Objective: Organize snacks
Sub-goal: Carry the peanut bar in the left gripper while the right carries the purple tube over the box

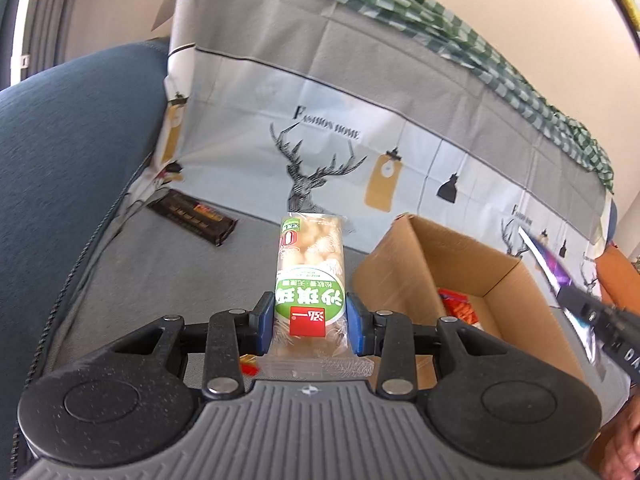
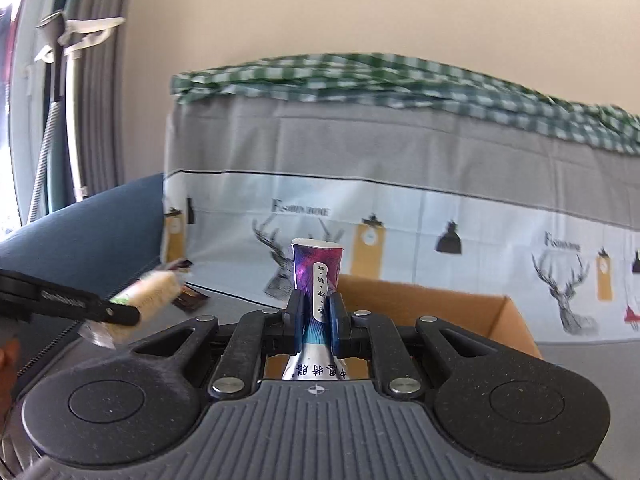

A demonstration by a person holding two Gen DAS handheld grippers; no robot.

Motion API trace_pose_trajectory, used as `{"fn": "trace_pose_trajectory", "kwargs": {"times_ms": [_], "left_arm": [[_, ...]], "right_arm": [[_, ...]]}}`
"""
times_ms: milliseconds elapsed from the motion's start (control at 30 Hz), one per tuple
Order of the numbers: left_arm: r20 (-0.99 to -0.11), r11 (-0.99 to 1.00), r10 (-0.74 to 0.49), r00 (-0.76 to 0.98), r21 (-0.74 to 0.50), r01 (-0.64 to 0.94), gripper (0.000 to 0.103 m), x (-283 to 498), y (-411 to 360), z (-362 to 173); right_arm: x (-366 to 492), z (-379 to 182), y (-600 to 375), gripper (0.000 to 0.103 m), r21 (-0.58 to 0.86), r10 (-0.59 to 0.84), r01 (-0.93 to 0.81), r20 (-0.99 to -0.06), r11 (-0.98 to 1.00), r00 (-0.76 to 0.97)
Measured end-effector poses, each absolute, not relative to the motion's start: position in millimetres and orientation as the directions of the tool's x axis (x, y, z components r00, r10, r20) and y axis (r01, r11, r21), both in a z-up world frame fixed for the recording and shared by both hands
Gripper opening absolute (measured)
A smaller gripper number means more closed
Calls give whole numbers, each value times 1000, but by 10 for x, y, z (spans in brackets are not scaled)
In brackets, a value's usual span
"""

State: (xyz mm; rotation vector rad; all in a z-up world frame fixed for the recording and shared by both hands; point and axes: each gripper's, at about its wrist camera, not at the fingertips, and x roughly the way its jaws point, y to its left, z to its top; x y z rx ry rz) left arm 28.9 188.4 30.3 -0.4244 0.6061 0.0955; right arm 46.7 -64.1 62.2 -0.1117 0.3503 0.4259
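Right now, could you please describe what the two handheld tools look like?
Both match: the left tool and right tool have a ribbed grey body with a small compass mark, speckled black linkage arms with silver rivets, and blue pads on black fingers.

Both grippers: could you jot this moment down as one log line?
left gripper: shut on green-label snack pack | right gripper: shut on purple packet | cardboard box: open, red snack inside | dark packet: on sofa
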Motion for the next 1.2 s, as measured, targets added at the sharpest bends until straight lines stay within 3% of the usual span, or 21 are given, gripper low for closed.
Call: {"fn": "trace_pose_trajectory", "kwargs": {"times_ms": [200, 633, 933, 1200], "left_arm": [[-498, 910, -75, 864, -387, -145, 40, 361, 1668, 399], [-333, 901, -253, 908, -424, 96, 40, 548, 794, 538], [-321, 906, -353, 879, -353, 235, 40, 628, 212, 490], [-326, 904, -373, 869, -339, 261, 40, 683, 60, 438]], "right_arm": [[508, 597, -937, 13, -96, 296, -338, -305, 936, 905], [596, 428, -1579, 13, -121, 155, -202, -317, 972, 936], [620, 367, -1680, 13, -142, 122, -175, -321, 974, 939], [609, 362, -1629, 13, -165, 118, -176, -311, 970, 943]]}}
